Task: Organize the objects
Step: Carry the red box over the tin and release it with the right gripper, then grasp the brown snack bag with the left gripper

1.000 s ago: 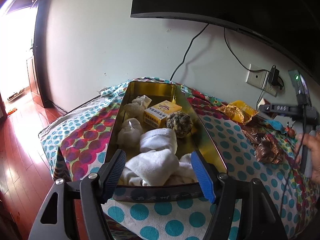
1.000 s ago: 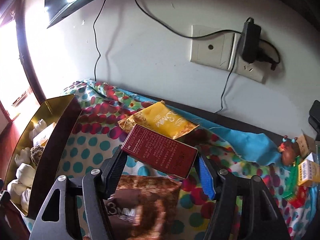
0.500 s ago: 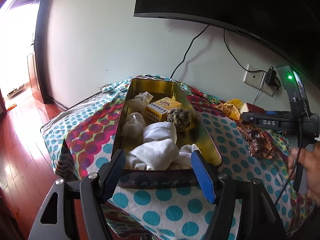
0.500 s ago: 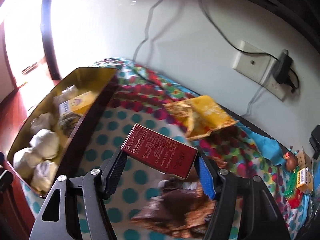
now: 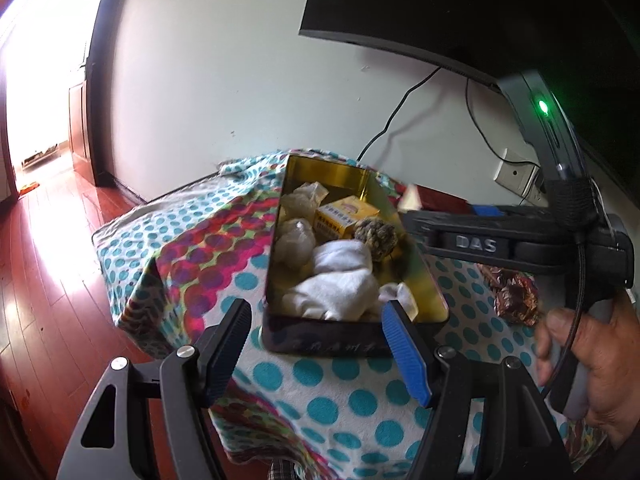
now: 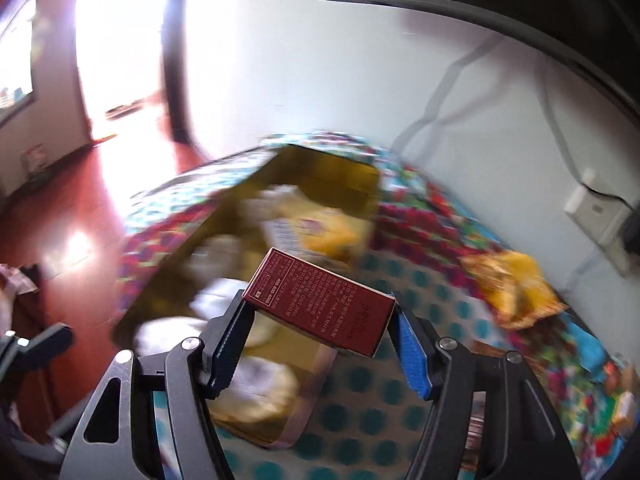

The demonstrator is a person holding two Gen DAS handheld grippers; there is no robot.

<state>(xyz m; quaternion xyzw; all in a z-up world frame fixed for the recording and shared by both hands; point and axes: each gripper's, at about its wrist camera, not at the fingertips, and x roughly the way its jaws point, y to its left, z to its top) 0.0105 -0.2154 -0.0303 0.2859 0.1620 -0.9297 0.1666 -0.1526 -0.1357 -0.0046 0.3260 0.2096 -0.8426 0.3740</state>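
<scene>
A gold tin (image 5: 424,276) stands on the dotted cloth, holding white socks (image 5: 340,284), a yellow box (image 5: 346,216), a woolly ball (image 5: 376,236) and pale bundles. My left gripper (image 5: 316,316) hangs open just in front of the tin's near wall, gripping nothing. My right gripper (image 6: 320,316) is shut on a dark red box (image 6: 320,304), carried tilted above the tin (image 6: 320,168). From the left wrist view the right gripper's body (image 5: 500,236) reaches in from the right, with the red box (image 5: 434,198) near the tin's far right rim.
A person's hand (image 5: 592,360) holds the right gripper's handle. A yellow snack bag (image 6: 512,284) and a brown wrapper (image 5: 516,292) lie right of the tin. A wall socket (image 6: 596,212) with cables and a dark screen (image 5: 480,12) are behind. The wooden floor (image 5: 52,260) drops off left.
My right gripper has swung left with the red box, from over the snack bags to above the tin. The left gripper has drawn back a little from the tin.
</scene>
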